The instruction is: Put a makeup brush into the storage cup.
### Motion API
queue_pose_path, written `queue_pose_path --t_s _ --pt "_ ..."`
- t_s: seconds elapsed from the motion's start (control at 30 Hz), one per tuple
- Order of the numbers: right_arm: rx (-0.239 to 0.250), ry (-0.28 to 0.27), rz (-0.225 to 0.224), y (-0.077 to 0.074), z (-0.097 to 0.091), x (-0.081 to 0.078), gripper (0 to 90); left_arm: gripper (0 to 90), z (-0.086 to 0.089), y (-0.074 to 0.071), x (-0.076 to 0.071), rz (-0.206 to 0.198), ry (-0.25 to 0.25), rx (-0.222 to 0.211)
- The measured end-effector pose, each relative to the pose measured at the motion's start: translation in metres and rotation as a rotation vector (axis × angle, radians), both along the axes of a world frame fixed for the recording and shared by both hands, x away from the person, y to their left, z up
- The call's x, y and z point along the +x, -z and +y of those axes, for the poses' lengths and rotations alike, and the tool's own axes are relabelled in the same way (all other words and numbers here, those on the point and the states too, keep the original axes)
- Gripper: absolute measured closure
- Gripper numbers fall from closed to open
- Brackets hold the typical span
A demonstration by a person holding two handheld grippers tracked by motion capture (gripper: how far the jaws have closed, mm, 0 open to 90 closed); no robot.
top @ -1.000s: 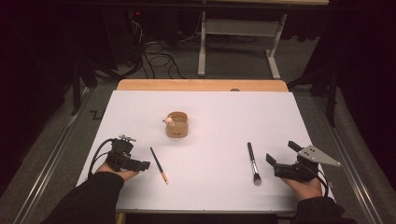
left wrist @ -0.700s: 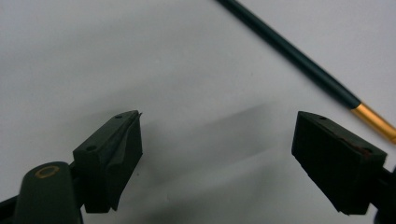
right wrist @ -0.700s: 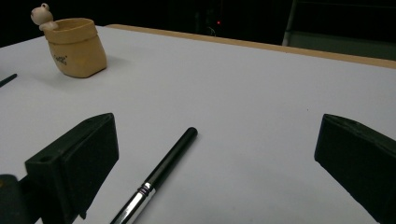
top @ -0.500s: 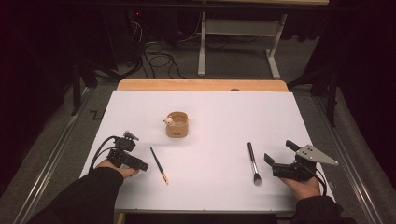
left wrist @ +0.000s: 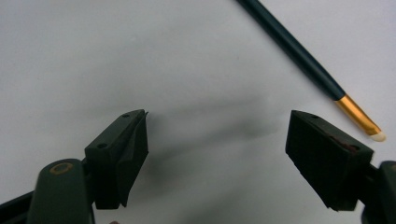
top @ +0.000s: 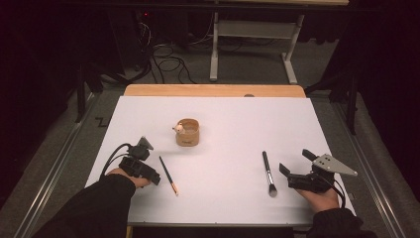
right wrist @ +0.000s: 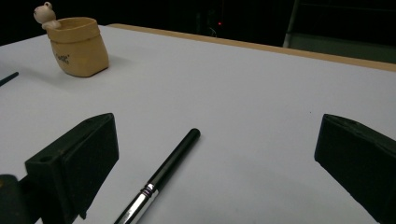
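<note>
The left gripper (top: pixel 154 177) is released, its jaws have just been narrowing with nothing between them. The thin dark brush (top: pixel 168 174), gold ferrule and pale tip, lies just right of it, lower left of frame. Better to center both pads over the smooth round handle before clenching. The right gripper (top: pixel 287 177) is released too.

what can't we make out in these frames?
- Cup contents: rim hides the inside, high view and right gripper view.
- Cup lettering: too small, right gripper view.
- Silver-ferrule brush head: cut off by bottom edge, right gripper view.
- Gold-ferrule brush handle end: cut off by top edge, left gripper view.
</note>
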State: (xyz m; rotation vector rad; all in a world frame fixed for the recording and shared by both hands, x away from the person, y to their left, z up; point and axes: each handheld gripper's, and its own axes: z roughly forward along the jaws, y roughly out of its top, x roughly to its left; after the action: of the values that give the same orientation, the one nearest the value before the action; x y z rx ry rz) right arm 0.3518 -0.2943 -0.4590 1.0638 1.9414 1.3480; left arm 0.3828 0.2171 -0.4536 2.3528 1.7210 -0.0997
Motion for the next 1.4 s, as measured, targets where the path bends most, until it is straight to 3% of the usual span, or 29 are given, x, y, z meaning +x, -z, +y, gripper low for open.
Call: queue_pose_path --t_s 0.17,0.23,0.37,0.73,1.0,1.23,1.4 --pt "0.000 -0.001 -0.002 0.000 0.000 0.000 0.3 28.3 -0.007 -0.006 0.000 -0.013 0.020 -0.014" --pt "0.003 -0.001 0.000 0.000 0.000 0.000 0.3 28.2 -0.013 -0.009 0.001 -0.037 0.015 -0.027" --pt "0.001 -0.002 0.000 0.000 0.000 0.000 0.3 27.4 -0.026 -0.008 0.005 -0.023 0.015 -0.037" --pt "-0.003 -0.007 -0.008 -0.001 0.001 -0.001 0.3 26.3 -0.055 -0.003 0.010 -0.007 0.045 -0.005" --pt "-0.001 -0.009 -0.008 -0.001 0.001 -0.002 0.3 29.3 -0.063 -0.004 0.010 0.032 0.022 0.004" --pt "0.000 -0.008 -0.008 -0.001 0.001 -0.002 0.3 34.2 -0.066 -0.004 0.007 0.028 0.028 0.024" --pt "0.001 -0.010 -0.006 -0.001 0.001 -0.002 0.3 34.4 -0.067 -0.002 0.004 0.016 0.026 0.015"
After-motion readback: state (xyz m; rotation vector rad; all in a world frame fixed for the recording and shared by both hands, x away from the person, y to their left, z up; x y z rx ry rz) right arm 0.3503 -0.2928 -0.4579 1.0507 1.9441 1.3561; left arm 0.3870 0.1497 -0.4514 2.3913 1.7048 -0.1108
